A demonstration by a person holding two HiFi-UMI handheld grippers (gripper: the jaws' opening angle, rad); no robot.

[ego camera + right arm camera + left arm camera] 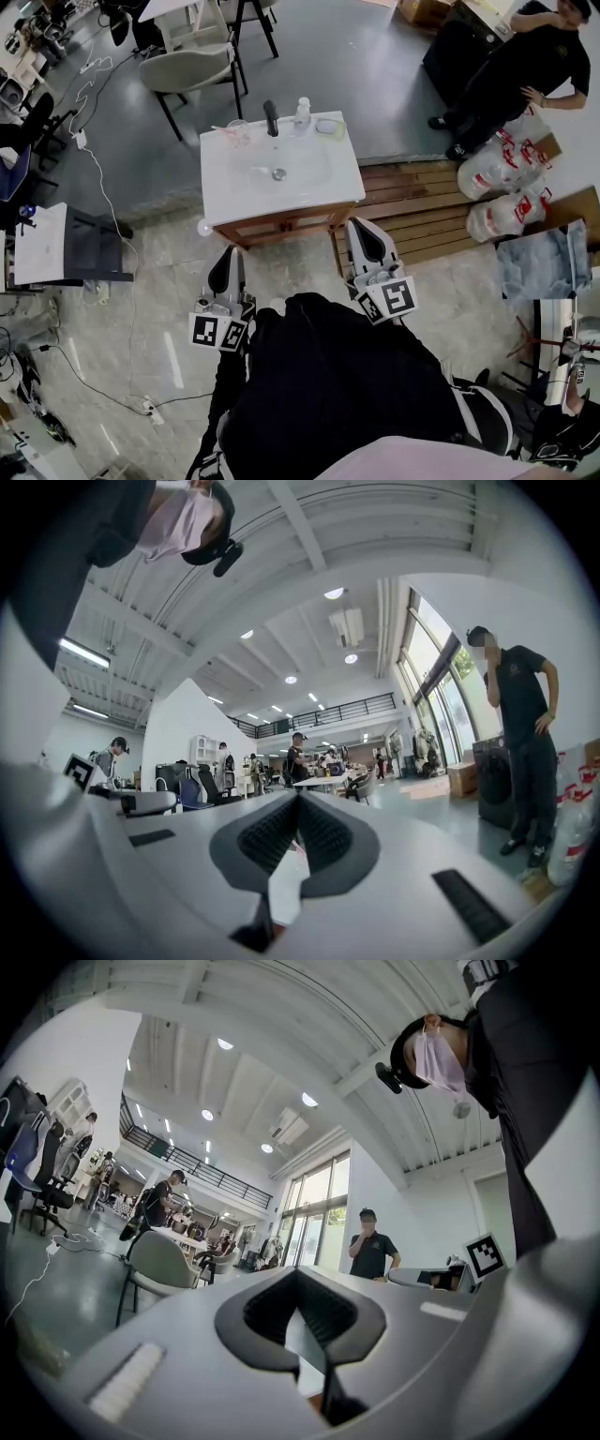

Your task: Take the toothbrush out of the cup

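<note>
Left gripper (pixel 225 261): jaws fully closed, pads together, nothing between them. Right gripper (pixel 365 236): jaws fully closed, nothing between them. Both grippers are held low in front of the person, short of the sink (pixel 281 192), one towards each front corner, and neither touches it.

The cup (pixel 237 134) stands upright on the back left corner of the sink top, left of the tap (pixel 271 117). The toothbrush (pixel 225 129) shows only as a thin pale line at the cup, too small for detail. A bottle (pixel 302 112) and a dish (pixel 328 127) stand right of the tap.
</note>
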